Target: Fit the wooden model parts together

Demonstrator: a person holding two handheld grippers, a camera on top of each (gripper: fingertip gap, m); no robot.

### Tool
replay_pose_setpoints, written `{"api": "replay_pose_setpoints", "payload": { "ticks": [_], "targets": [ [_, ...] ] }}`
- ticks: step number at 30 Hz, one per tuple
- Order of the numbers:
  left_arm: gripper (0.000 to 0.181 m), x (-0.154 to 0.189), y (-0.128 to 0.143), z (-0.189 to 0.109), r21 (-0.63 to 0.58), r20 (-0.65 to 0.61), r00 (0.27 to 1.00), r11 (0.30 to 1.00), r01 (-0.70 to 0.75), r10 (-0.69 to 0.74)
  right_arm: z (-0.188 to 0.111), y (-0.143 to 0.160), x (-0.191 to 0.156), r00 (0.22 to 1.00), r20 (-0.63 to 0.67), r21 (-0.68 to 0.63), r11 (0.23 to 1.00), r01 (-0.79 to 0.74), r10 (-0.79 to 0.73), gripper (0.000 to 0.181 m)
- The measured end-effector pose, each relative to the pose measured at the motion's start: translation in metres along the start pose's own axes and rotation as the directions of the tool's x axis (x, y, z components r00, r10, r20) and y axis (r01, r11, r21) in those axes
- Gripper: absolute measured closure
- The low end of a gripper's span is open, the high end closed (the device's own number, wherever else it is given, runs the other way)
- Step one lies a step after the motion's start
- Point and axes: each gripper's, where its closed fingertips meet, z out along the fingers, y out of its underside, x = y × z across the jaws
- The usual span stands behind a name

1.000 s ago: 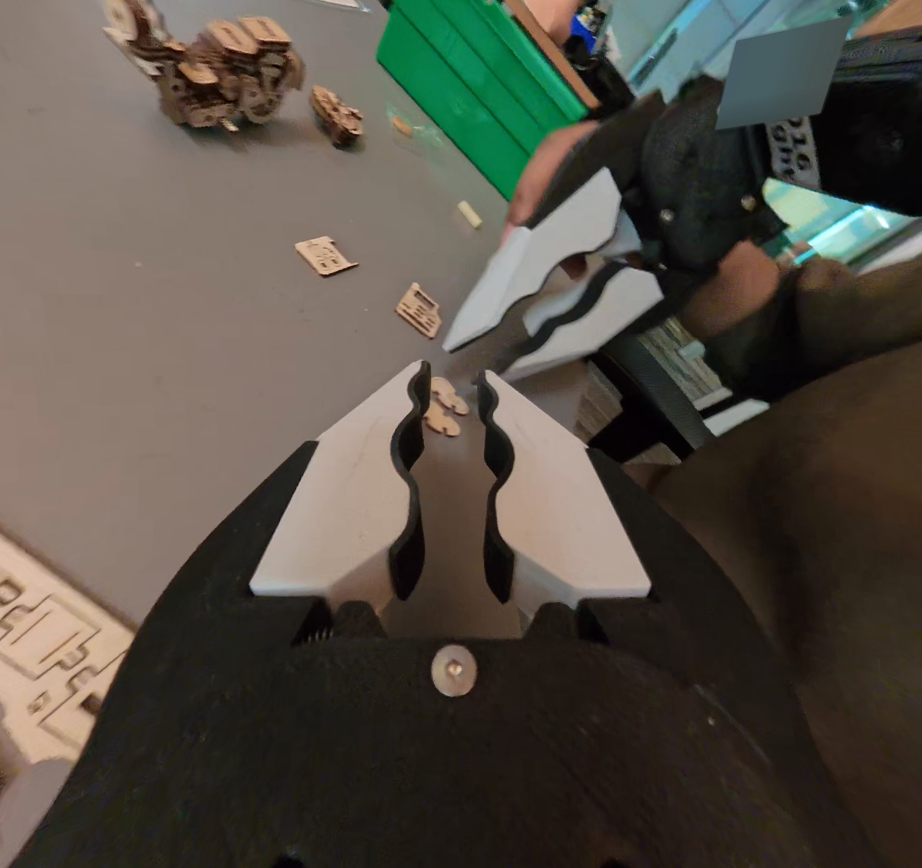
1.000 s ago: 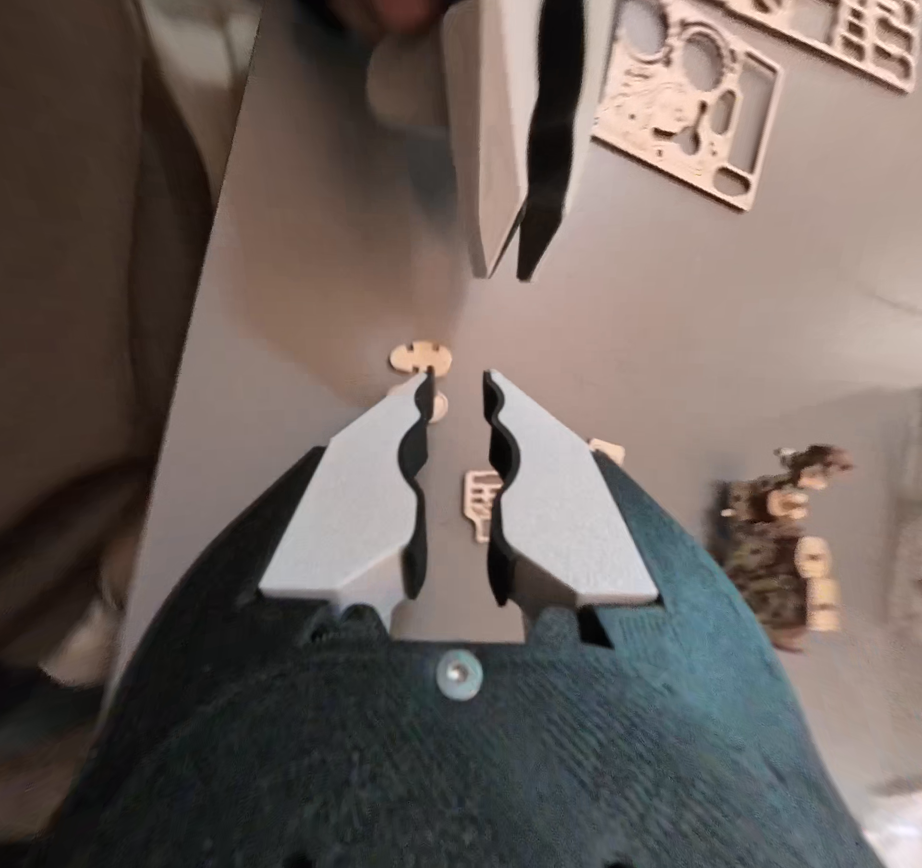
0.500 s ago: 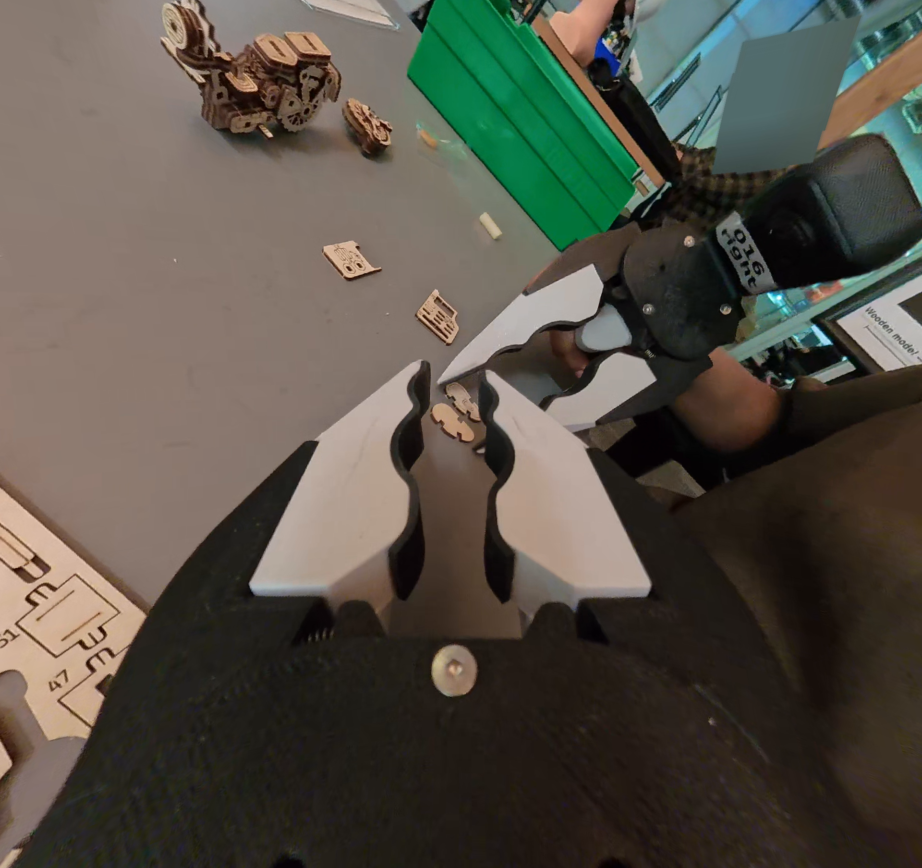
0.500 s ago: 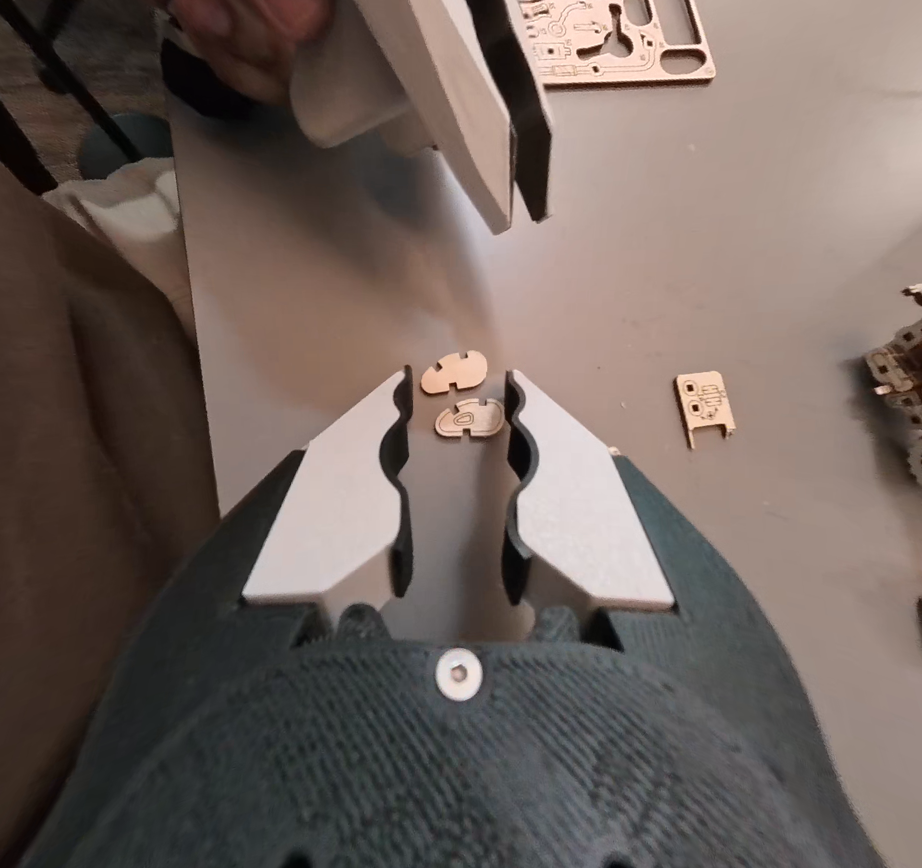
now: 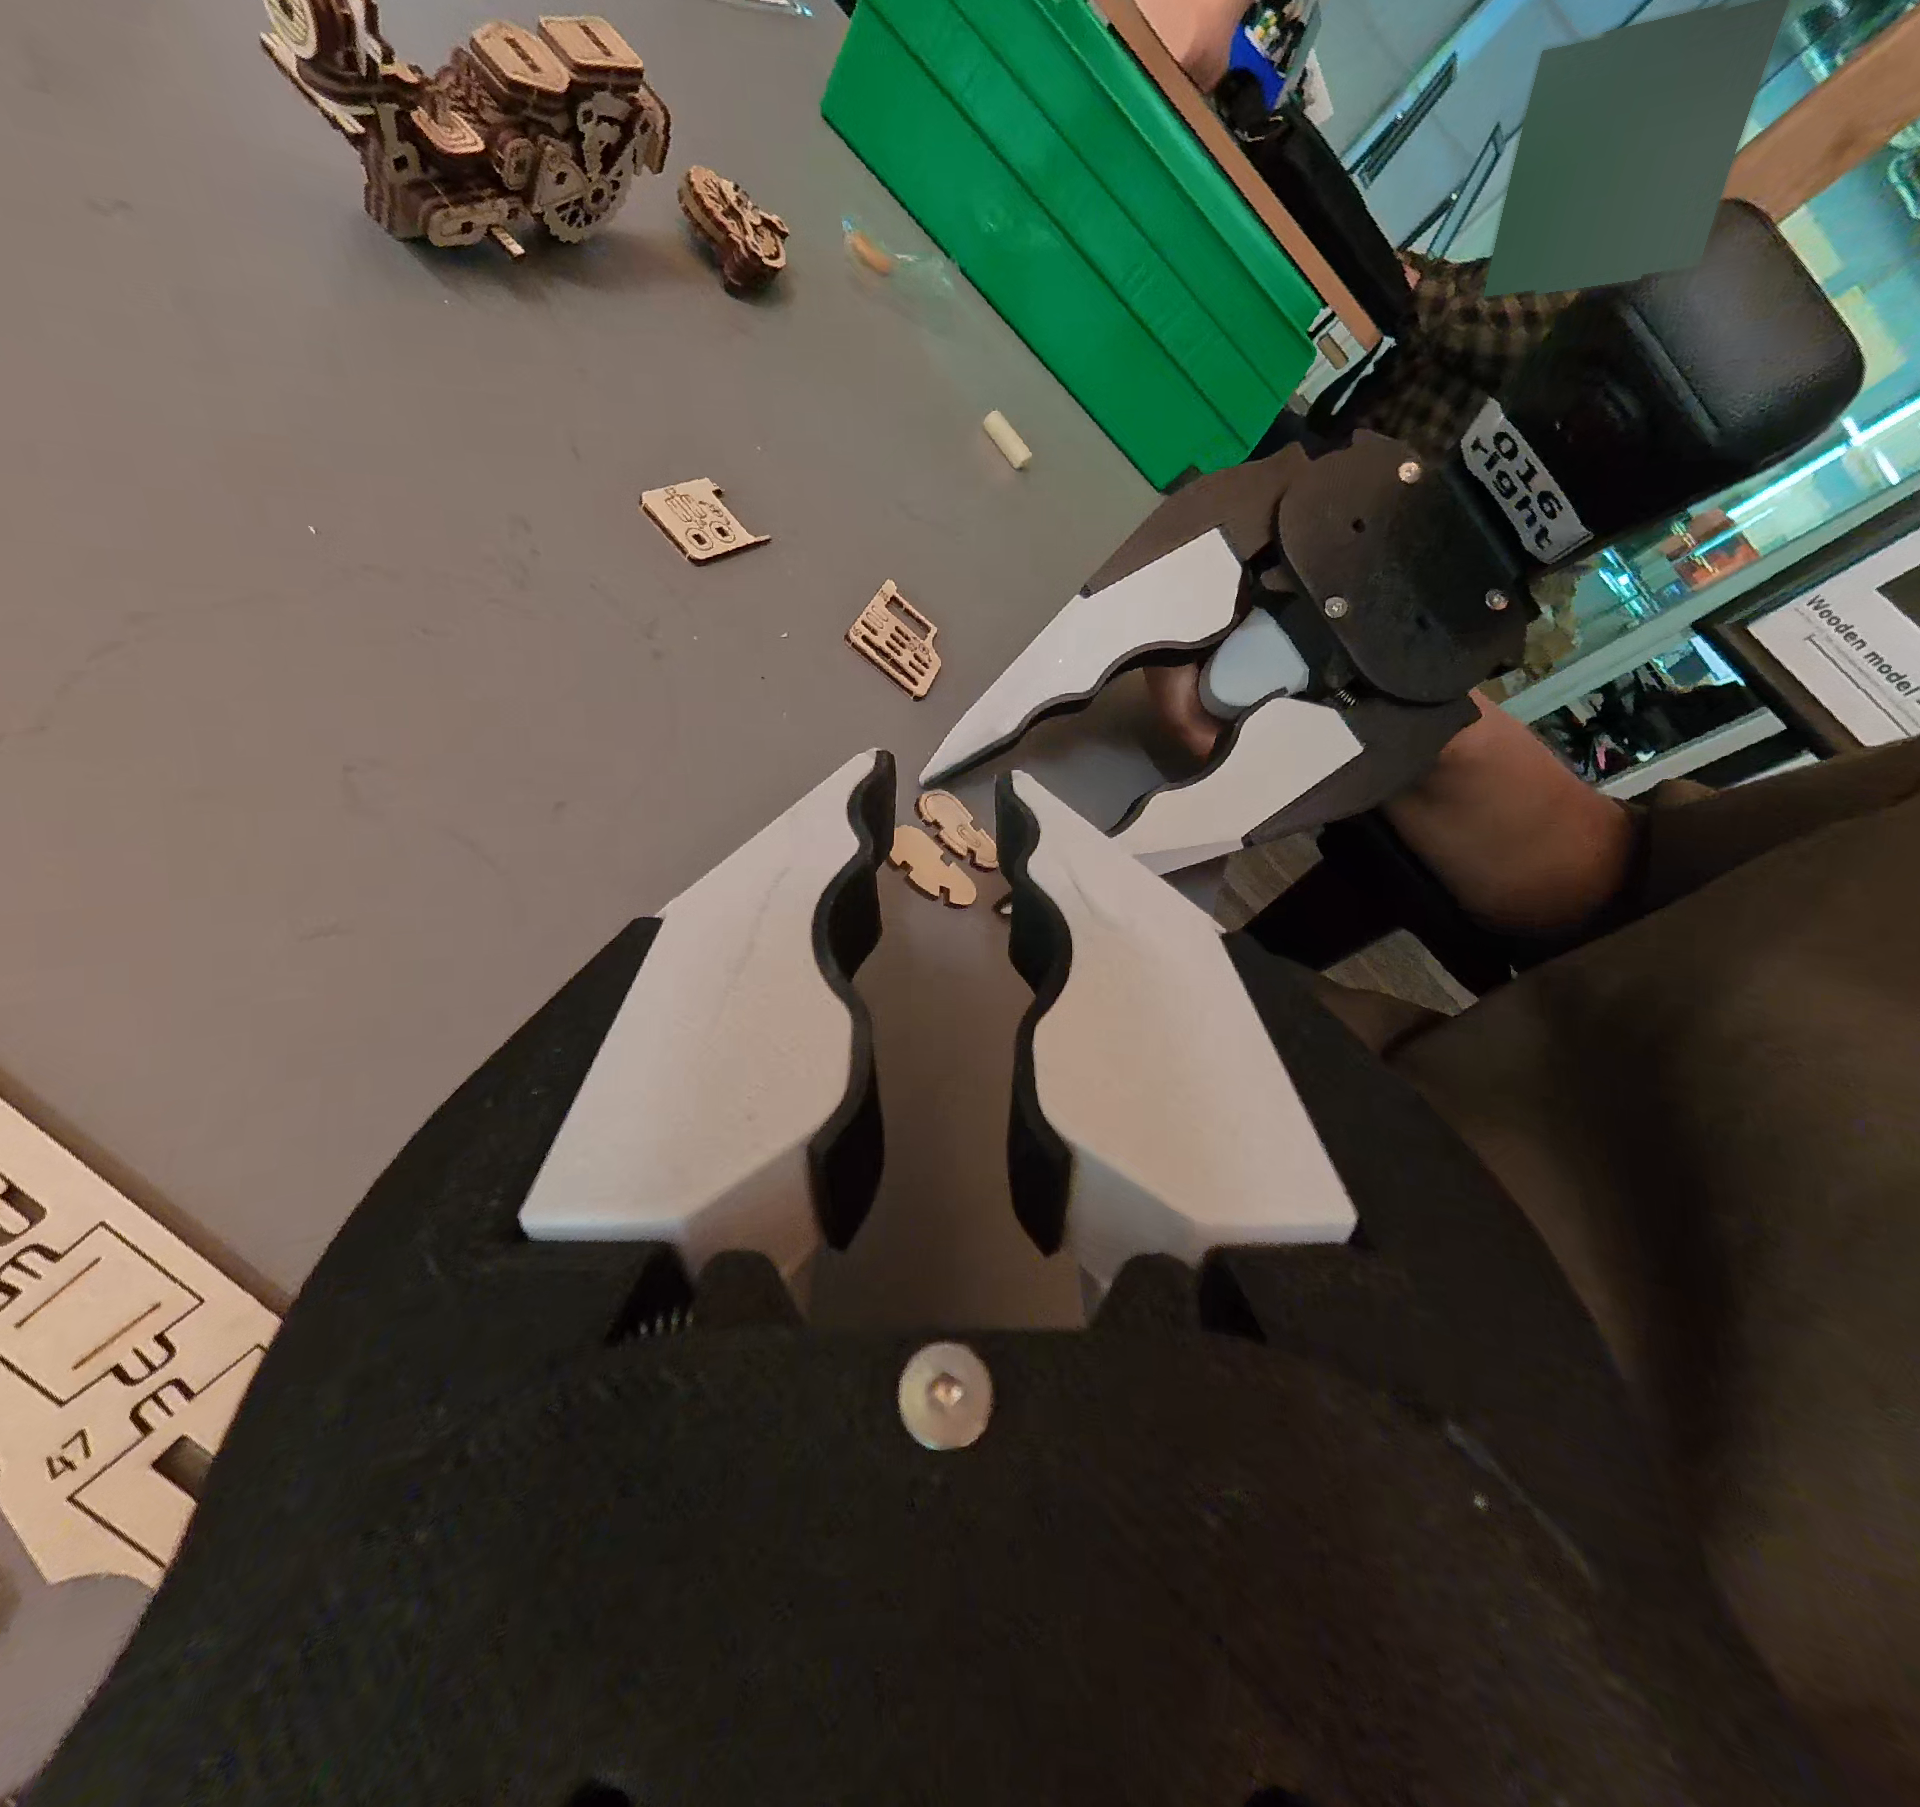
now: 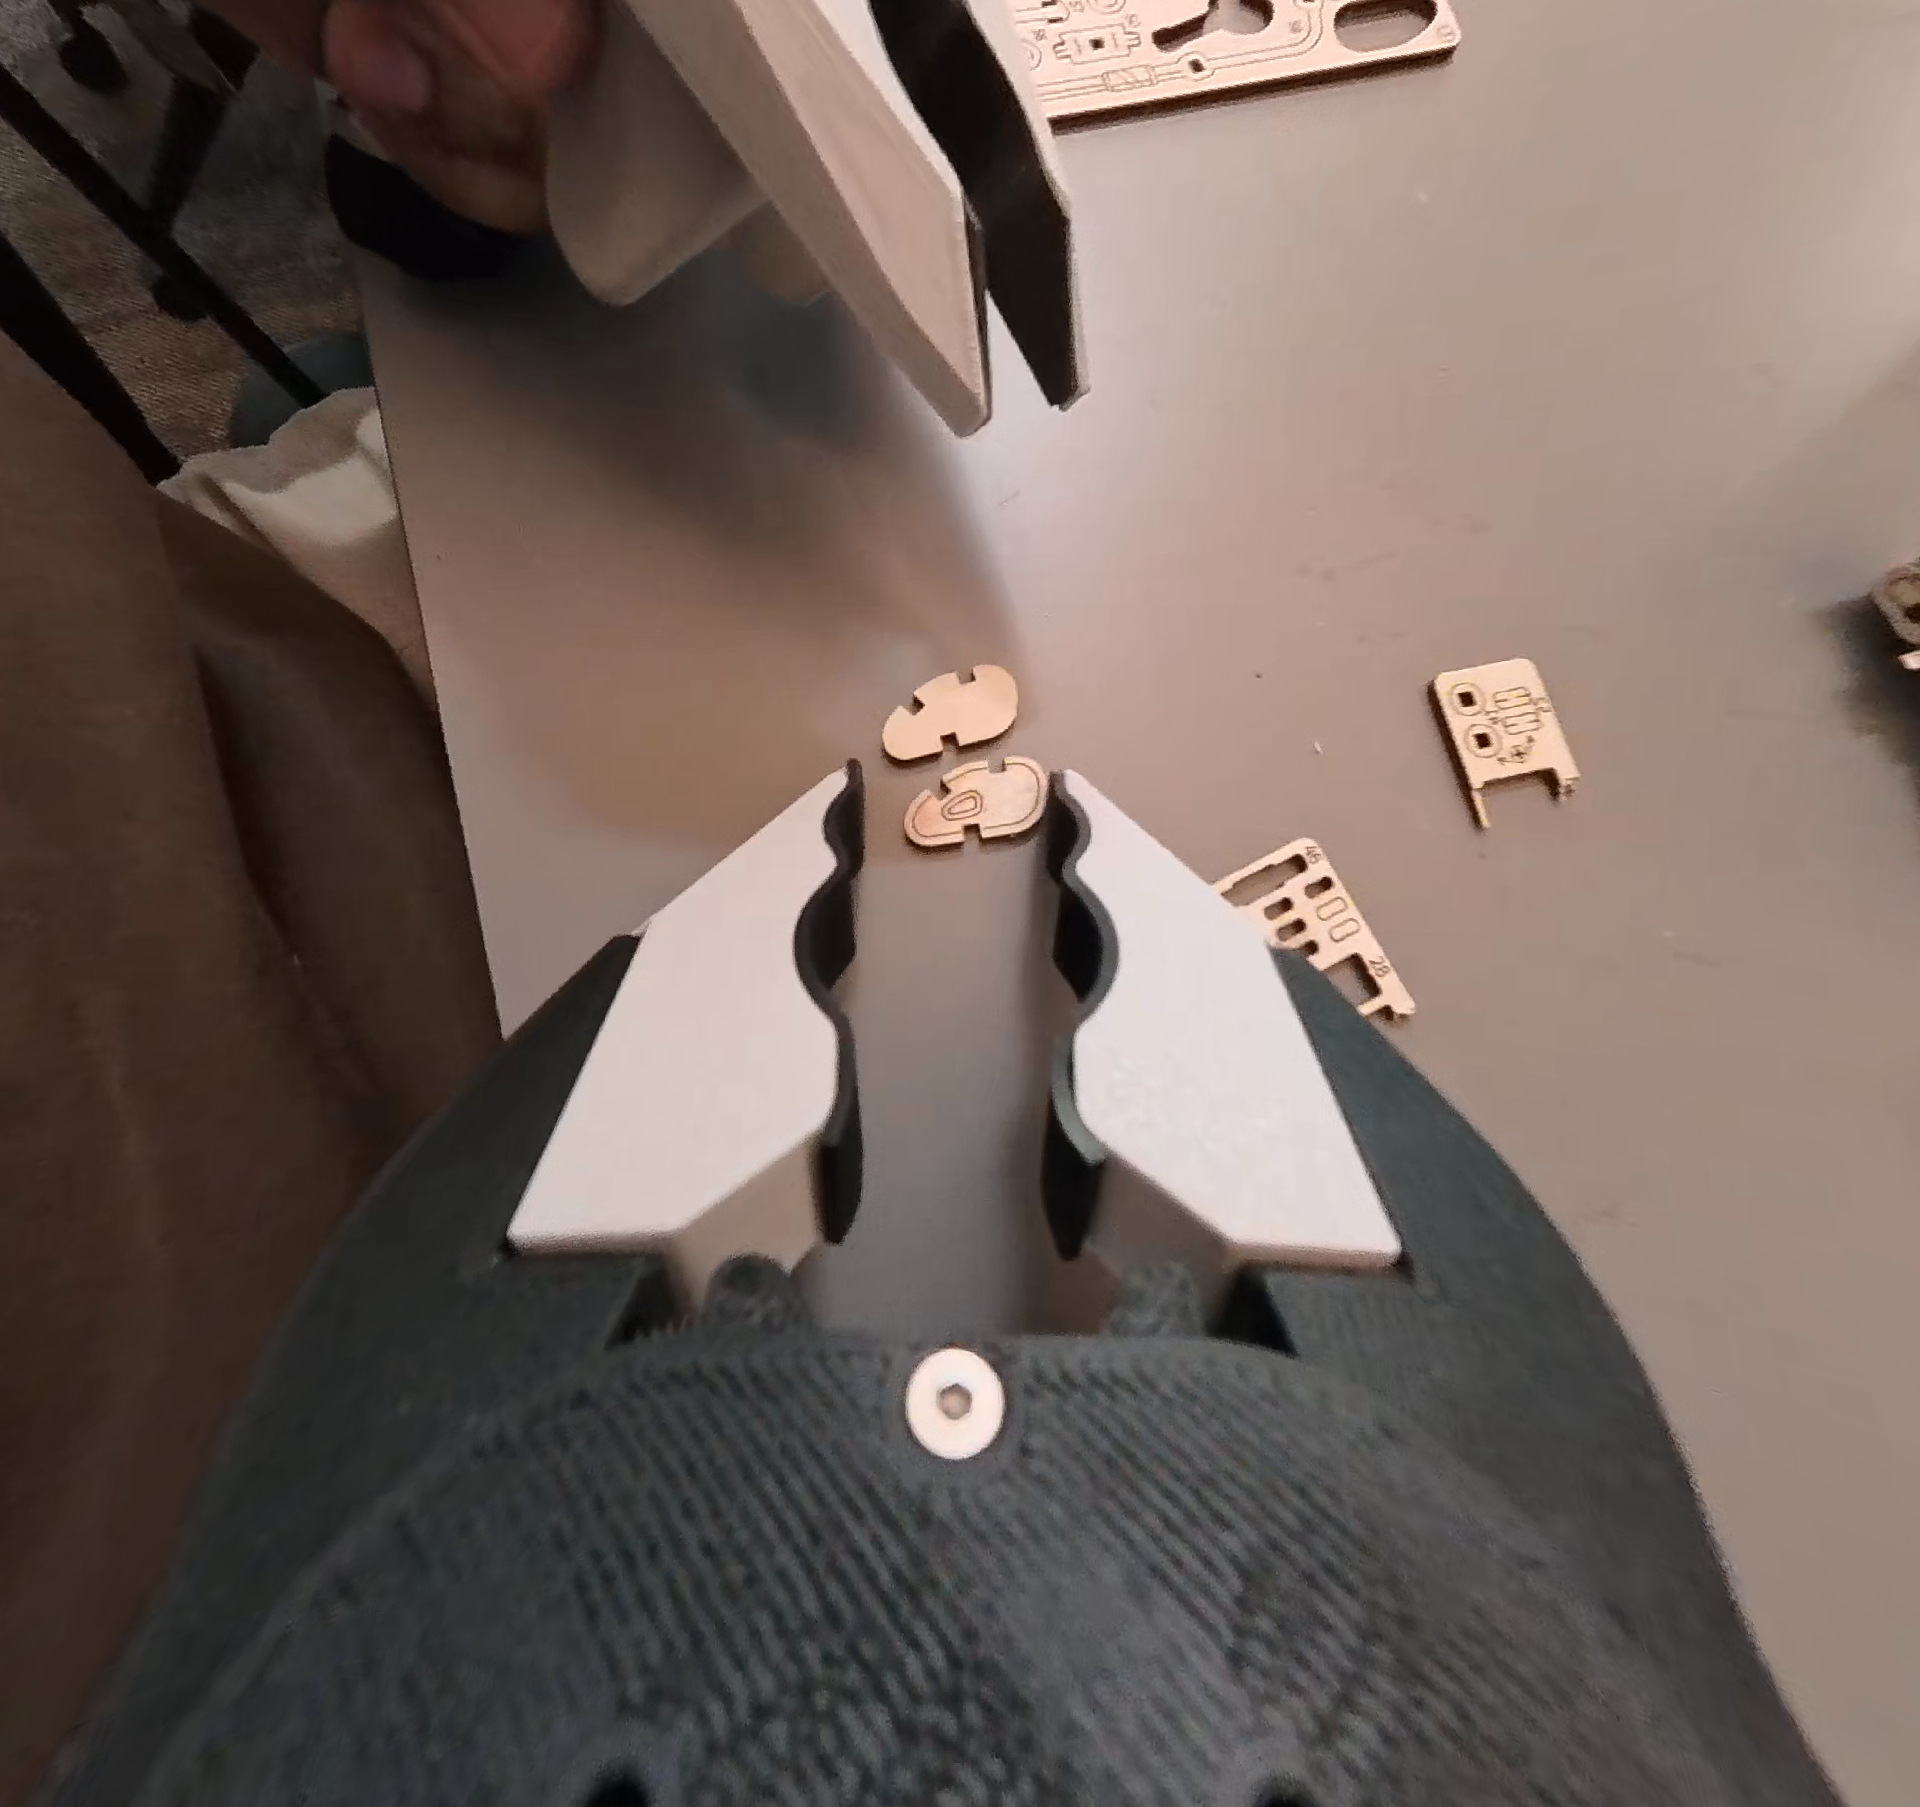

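A grey table carries loose wooden parts, a half-built model and a green bin.

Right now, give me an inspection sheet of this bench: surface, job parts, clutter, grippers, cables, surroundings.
Surface: grey table, flat and matte.
Job's things: two small oval wooden pieces lying side by side near the table edge; two flat slotted pieces farther in; a part-built wooden model with a small sub-assembly beside it.
Clutter: punched-out part sheets; a short pale peg.
Grippers: left gripper open, empty, pointed at the ovals; right gripper open, empty, straddling the marked oval.
Cables: nothing seen.
Surroundings: green bin at the table's far side; a person behind it.
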Motion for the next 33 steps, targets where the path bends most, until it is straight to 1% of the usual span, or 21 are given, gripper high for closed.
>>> {"api": "replay_pose_setpoints", "payload": {
  "ticks": [5, 11, 13, 15, 17, 18, 21, 23, 25, 29, 33],
  "targets": [
    [0.164, 0.000, 0.000, 0.000, -0.002, -0.007, 1.000, 1.000, 0.009, -0.009, -0.002, 0.003, 0.000, 0.999, 0.035, 0.019, 1.000, -0.021, 0.020, 0.156],
    [0.163, 0.007, 0.006, 0.004, -0.033, -0.034, 0.999, 0.999, -0.004, 0.003, -0.005, 0.002, -0.002, 0.999, 0.045, 0.023, 1.000, 0.005, -0.006, 0.156],
    [0.163, 0.009, 0.007, 0.005, -0.040, -0.041, 0.999, 0.999, -0.017, 0.015, -0.009, -0.006, -0.004, 0.999, 0.051, 0.067, 0.998, 0.004, -0.007, 0.156],
    [0.163, 0.011, 0.008, 0.005, -0.041, -0.048, 0.999, 0.999, -0.017, 0.015, -0.016, -0.019, -0.005, 0.998, 0.056, 0.139, 0.990, 0.004, -0.012, 0.156],
    [0.162, 0.014, 0.007, 0.005, -0.037, -0.074, 0.997, 0.999, 0.006, -0.009, -0.025, -0.033, -0.005, 0.998, 0.052, 0.230, 0.973, 0.013, -0.026, 0.156],
    [0.163, 0.017, 0.006, 0.004, -0.031, -0.105, 0.994, 0.999, 0.033, -0.036, -0.030, -0.040, -0.006, 0.998, 0.051, 0.272, 0.962, 0.016, -0.031, 0.156],
    [0.165, 0.032, 0.000, 0.002, -0.020, -0.240, 0.958, 0.987, 0.158, -0.158, -0.047, -0.062, -0.011, 0.997, 0.061, 0.412, 0.911, 0.014, -0.043, 0.156],
    [0.164, 0.041, -0.004, -0.001, -0.029, -0.328, 0.914, 0.970, 0.242, -0.238, -0.059, -0.075, -0.014, 0.997, 0.073, 0.497, 0.868, -0.002, -0.039, 0.156],
    [0.164, 0.047, -0.008, -0.003, -0.033, -0.393, 0.869, 0.950, 0.312, -0.299, -0.066, -0.083, -0.016, 0.996, 0.085, 0.546, 0.838, -0.018, -0.034, 0.156],
    [0.162, 0.054, -0.013, -0.005, -0.040, -0.464, 0.807, 0.918, 0.393, -0.366, -0.063, -0.082, -0.017, 0.997, 0.075, 0.538, 0.843, -0.012, -0.034, 0.156],
    [0.161, 0.056, -0.012, -0.004, -0.049, -0.472, 0.798, 0.915, 0.402, -0.376, -0.061, -0.082, -0.018, 0.997, 0.068, 0.530, 0.848, -0.001, -0.041, 0.156]
  ]
}}
